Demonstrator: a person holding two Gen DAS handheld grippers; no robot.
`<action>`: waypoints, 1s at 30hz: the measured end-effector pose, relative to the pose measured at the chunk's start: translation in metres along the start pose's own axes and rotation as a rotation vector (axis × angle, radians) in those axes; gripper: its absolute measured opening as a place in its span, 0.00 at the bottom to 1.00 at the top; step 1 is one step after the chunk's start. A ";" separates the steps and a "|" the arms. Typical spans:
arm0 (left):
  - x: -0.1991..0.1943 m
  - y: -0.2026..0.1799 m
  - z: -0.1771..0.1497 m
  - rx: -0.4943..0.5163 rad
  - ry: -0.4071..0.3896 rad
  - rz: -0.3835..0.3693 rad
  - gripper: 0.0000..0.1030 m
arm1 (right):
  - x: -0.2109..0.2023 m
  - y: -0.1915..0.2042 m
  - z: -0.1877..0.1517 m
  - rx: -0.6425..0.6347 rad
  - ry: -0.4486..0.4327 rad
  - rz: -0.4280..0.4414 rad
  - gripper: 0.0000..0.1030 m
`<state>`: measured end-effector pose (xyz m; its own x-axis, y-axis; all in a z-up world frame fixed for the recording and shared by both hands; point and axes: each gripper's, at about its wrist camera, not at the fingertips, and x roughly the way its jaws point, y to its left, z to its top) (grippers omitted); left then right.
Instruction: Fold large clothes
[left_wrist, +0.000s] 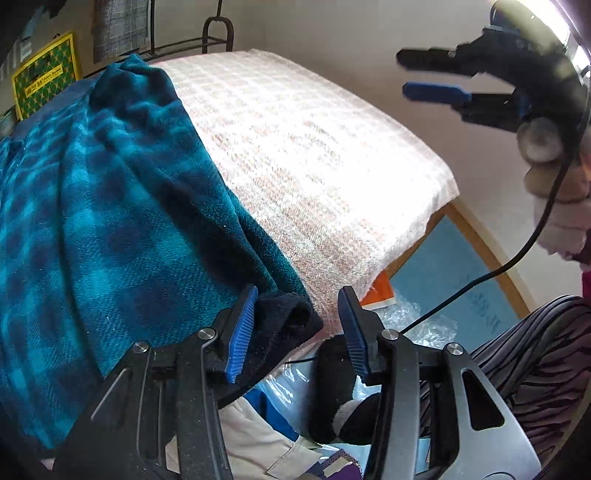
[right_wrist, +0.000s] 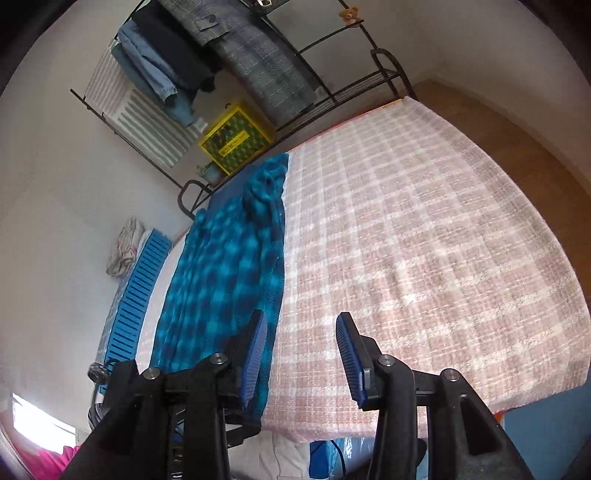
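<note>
Pale walls and a black metal clothes rack (right_wrist: 332, 92) hung with garments stand behind a bed under a pink-and-white checked woven bedspread (right_wrist: 424, 229). On it, toward 9 o'clock in both views, lies the teal-and-navy plaid fleece garment (left_wrist: 110, 206), soft, fuzzy and rumpled into long folds, its dark cuff hanging over the bed's near edge. The left hand-held gripper (left_wrist: 297, 332) tilts steeply down at that edge, its ribbed blue pads parted, the cuff loose between them and unpinched. The right hand-held gripper (right_wrist: 301, 358) angles down over the bedspread beside the fleece, jaws apart and empty. A yellow-framed green box (right_wrist: 236, 138) sits under the rack.
</note>
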<state>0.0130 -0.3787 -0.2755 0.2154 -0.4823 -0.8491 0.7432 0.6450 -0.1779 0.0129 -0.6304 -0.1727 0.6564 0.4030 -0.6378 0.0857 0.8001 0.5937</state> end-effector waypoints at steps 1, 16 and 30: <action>0.005 0.000 0.001 0.000 0.009 0.018 0.45 | 0.000 -0.001 0.004 -0.002 -0.002 -0.004 0.41; -0.066 0.064 -0.011 -0.245 -0.153 -0.185 0.10 | 0.148 0.038 0.103 -0.118 0.072 0.055 0.66; -0.074 0.085 -0.022 -0.372 -0.211 -0.260 0.10 | 0.301 0.030 0.134 0.074 0.223 0.075 0.12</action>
<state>0.0464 -0.2748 -0.2391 0.2046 -0.7400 -0.6407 0.5212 0.6364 -0.5687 0.3138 -0.5442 -0.2811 0.4821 0.5547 -0.6782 0.1034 0.7326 0.6727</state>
